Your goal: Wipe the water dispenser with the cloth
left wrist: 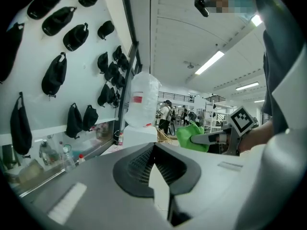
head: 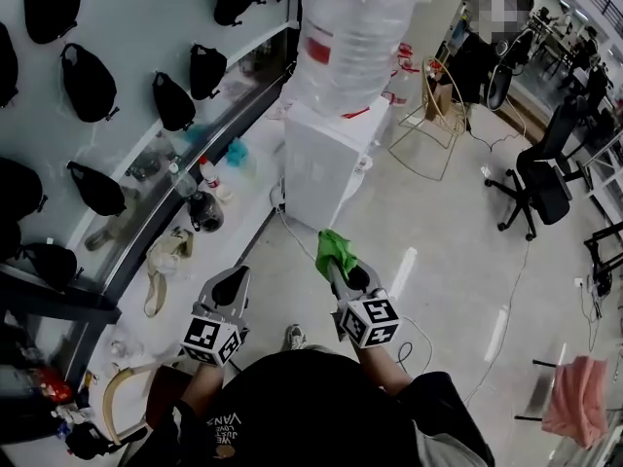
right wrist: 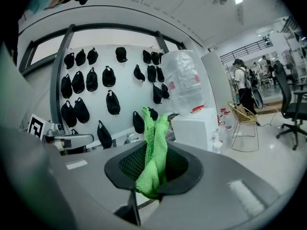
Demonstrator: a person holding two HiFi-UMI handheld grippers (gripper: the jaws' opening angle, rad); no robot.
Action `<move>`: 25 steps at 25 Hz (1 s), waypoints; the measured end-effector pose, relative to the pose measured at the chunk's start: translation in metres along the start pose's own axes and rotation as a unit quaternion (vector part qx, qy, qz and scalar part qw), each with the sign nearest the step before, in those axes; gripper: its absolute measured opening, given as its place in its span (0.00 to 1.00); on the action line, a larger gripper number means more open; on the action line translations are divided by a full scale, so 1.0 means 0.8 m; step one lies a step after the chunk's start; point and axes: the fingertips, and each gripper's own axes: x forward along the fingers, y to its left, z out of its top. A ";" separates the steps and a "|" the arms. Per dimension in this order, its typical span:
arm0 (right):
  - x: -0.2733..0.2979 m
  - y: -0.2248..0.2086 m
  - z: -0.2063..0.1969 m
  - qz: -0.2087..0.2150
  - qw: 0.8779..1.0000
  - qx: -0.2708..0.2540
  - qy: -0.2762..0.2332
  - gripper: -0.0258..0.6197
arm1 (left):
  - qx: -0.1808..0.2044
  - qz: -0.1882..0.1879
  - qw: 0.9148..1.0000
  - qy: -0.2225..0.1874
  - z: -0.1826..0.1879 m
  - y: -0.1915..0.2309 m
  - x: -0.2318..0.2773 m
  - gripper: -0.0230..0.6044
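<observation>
The white water dispenser (head: 326, 159) stands on the floor ahead, with a big clear bottle (head: 352, 37) on top. It also shows as the water dispenser (left wrist: 139, 134) in the left gripper view and the water dispenser (right wrist: 197, 131) in the right gripper view. My right gripper (head: 339, 267) is shut on a green cloth (head: 334, 248), held short of the dispenser and not touching it. The cloth (right wrist: 154, 150) sticks up from between the jaws. My left gripper (head: 232, 283) is lower left of it, jaws together with nothing in them.
Black bags (head: 88, 81) hang on the white wall at left above a ledge with bottles (head: 206, 175). A wire-frame chair (head: 433, 115), a person (head: 482, 61) and an office chair (head: 537, 185) are beyond the dispenser. Cables (head: 414, 334) trail on the floor; a pink cloth (head: 574, 399) hangs lower right.
</observation>
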 end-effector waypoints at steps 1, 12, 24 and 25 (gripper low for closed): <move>0.011 -0.007 0.002 0.002 1.000 -0.002 0.003 0.16 | 0.001 0.003 1.000 0.001 0.001 0.005 0.011 0.04; 0.106 -0.038 0.007 -0.017 1.000 -0.006 0.018 0.16 | 0.000 -0.002 1.000 0.024 -0.010 0.079 0.093 0.04; 0.215 -0.047 0.031 -0.120 0.993 -0.019 -0.006 0.16 | 0.018 -0.127 0.990 0.052 -0.006 0.165 0.206 0.04; 0.225 -0.048 0.035 -0.128 0.992 -0.020 -0.008 0.16 | 0.018 -0.136 0.989 0.055 -0.008 0.172 0.215 0.04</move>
